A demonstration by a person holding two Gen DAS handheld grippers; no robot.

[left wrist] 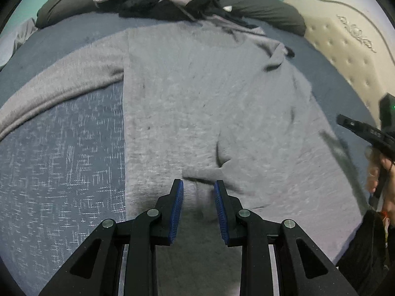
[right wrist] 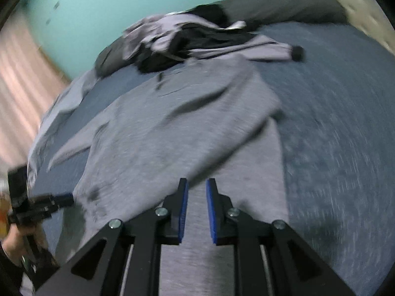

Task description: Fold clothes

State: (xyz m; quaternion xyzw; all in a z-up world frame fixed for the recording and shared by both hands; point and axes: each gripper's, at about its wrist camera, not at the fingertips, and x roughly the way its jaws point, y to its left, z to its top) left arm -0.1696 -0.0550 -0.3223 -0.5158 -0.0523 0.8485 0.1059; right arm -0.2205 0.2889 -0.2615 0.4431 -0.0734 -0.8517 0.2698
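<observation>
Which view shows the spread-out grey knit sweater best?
The left wrist view: the spread-out grey knit sweater is sharp, with body and one sleeve visible. The right wrist view shows it motion-blurred and rumpled.

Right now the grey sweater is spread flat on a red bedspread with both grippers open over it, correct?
Not quite: the bedspread is blue, not red, as the left wrist view shows. The grey sweater does lie spread on it, with the left gripper and right gripper open.
</observation>
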